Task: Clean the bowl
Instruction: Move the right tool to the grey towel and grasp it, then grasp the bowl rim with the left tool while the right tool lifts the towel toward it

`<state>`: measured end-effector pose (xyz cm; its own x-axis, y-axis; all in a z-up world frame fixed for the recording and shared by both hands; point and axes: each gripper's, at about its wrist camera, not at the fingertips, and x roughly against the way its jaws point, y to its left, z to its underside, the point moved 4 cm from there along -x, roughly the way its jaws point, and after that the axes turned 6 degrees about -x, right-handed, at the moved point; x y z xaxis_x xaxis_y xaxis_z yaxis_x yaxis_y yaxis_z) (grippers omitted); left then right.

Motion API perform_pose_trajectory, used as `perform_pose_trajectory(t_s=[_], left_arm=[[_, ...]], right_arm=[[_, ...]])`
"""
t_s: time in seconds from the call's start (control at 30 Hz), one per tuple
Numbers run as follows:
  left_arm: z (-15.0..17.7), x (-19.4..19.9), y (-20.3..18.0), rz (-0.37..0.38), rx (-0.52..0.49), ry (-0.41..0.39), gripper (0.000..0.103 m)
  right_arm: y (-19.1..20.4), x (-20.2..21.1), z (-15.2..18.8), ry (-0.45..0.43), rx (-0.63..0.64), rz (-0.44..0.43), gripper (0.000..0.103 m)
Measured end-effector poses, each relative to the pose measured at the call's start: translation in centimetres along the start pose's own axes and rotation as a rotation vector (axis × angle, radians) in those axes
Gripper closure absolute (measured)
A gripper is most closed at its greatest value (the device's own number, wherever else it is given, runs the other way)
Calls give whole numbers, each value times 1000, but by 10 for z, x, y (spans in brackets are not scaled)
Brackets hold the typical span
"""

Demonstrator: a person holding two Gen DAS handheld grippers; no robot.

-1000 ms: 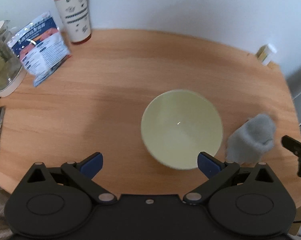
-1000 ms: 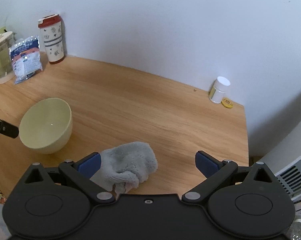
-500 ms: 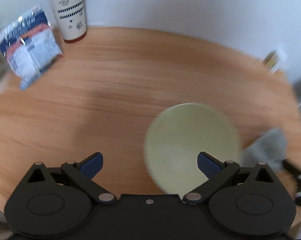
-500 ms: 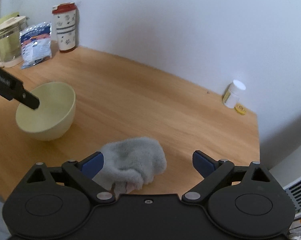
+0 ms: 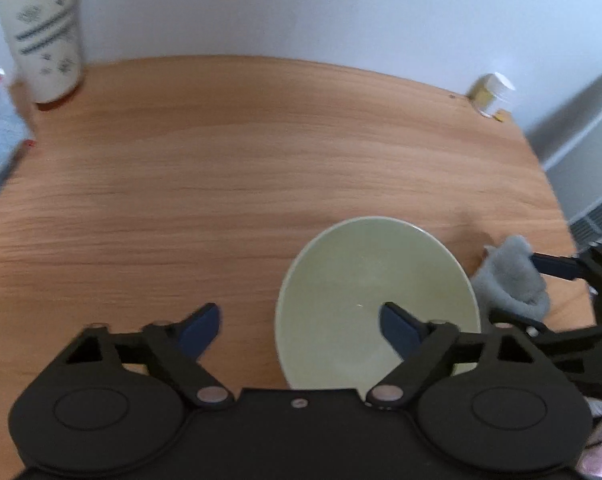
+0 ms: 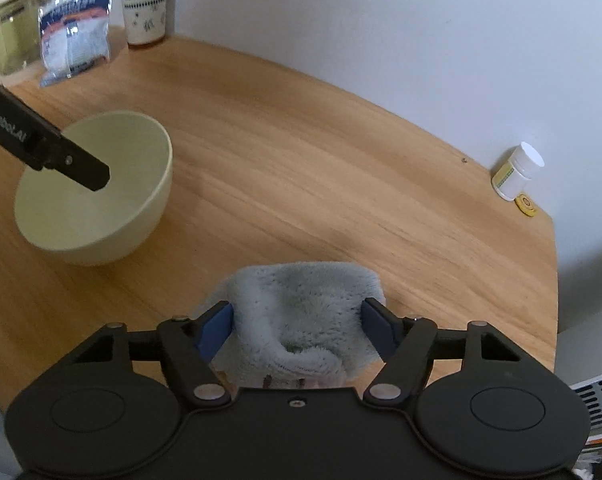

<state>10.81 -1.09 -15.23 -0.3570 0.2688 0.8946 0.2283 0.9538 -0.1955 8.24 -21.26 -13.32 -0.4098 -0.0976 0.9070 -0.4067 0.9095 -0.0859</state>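
A pale green bowl (image 5: 377, 296) (image 6: 97, 192) stands upright on the wooden table. My left gripper (image 5: 299, 326) is open; its right finger is over the bowl's inside and its left finger is outside the rim, so the jaws straddle the near left wall. A grey fluffy cloth (image 6: 305, 312) (image 5: 509, 280) lies right of the bowl. My right gripper (image 6: 297, 330) has closed in on the cloth, with both blue pads pressing its sides.
A red-lidded patterned cup (image 5: 41, 36) (image 6: 145, 0), a blue-white packet (image 6: 75, 34) and a clear jug (image 6: 9, 40) stand at the far left. A small white bottle (image 6: 517, 170) (image 5: 491, 92) is at the far right corner, near the table edge.
My left gripper moved forward so its right finger entered the bowl. My right gripper moved onto the cloth and narrowed its jaws around it.
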Motion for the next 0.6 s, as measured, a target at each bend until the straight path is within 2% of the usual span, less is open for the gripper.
perform_pose_trajectory(t_s=[0.1,0.27,0.33,0.4,0.57,0.6], left_arm=[[0,-3,3,37,-8,-2,24],[0,-6,9,82,-18,14,33],[0,-5,9,101,-28,17,38],[0,-5,9,120,-39,19,51],[-3,-5,10,153,-57,17,58],[-3,-6,10,161,-70,19,67]], right_arm=[[0,-5,1,22,6,33,34],[-6,-7,6,49,-29,52,47],[-7,-9,5,53,-36,61,55],[-8,-9,5,61,-45,68,58],[-17,1,0,72,-131,40,70],[-19,7,-3,67,-157,27,70]])
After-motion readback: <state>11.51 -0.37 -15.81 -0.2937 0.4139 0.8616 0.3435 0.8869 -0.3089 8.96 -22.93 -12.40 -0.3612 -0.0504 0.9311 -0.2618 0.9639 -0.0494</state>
